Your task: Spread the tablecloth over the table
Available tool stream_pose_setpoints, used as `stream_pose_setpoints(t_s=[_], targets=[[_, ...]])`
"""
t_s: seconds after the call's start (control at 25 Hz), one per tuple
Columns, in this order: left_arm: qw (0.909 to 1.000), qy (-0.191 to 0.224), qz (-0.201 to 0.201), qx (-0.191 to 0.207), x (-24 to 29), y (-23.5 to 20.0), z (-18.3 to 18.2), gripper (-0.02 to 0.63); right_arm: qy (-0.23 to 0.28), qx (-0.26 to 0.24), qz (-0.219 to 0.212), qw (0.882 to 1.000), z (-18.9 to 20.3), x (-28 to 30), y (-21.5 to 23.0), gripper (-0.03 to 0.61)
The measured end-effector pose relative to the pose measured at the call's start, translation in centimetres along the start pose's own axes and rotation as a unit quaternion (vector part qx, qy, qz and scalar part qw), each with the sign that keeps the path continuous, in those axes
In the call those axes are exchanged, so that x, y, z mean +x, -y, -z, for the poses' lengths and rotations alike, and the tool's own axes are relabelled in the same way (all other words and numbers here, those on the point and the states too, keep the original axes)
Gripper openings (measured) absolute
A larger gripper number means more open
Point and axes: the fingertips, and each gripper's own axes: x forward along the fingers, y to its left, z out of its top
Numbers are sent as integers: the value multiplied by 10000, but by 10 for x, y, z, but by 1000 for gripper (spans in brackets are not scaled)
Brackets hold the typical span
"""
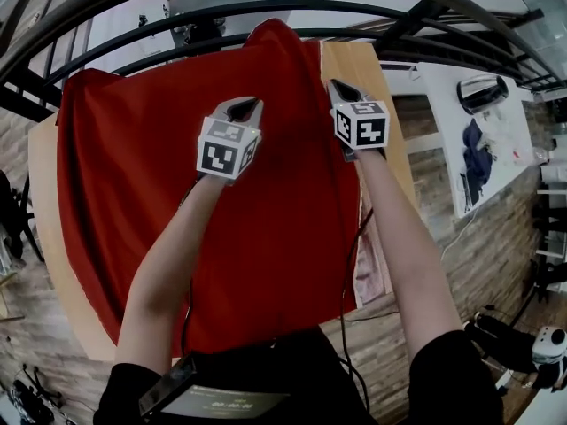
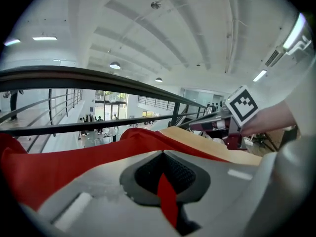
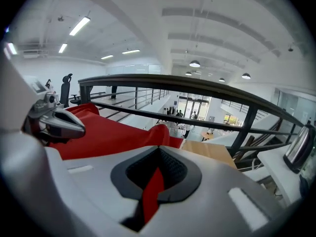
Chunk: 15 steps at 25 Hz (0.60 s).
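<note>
Print is scarce here. The only markings we can make out are the black-and-white square patterns on the left marker cube (image 1: 228, 147) and the right marker cube (image 1: 361, 124). There also seems to be a pale line of lettering on the dark device (image 1: 213, 401) at the person's chest, too blurred for us to read.

The left hand-held gripper (image 1: 241, 109) and the right hand-held gripper (image 1: 341, 89) sit side by side, near each other, both pointing away from the person and tilted somewhat down. The left forearm (image 1: 164, 273) angles in from the lower left across the cloth, and the right forearm (image 1: 399, 237) runs along the cloth's right edge. In each gripper view we see the jaws closed on a thin fold of the tablecloth (image 1: 133, 175), pinched between the dark pads.

The red tablecloth lies over most of the wooden counter (image 1: 42, 202), with bare wood showing along the left side and at the far right corner. Its far edge rises in a rumpled peak below the dark railing (image 1: 266, 9).
</note>
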Motion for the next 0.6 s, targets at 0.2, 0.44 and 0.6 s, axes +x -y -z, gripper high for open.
stream_pose_setpoints(t_s=[0.2,0.44,0.6], targets=[[9987,-368,-348,23,61,22,18,6,-66,-205,-207,9996,12,42,49,9],[9936,-691,-873,-193,102,9,33,6,-150,-276,-684,9972,16,95,65,11],[9898,-828,-1126,-289,117,-1,34,6,-253,-288,-889,9953,17,122,75,94]])
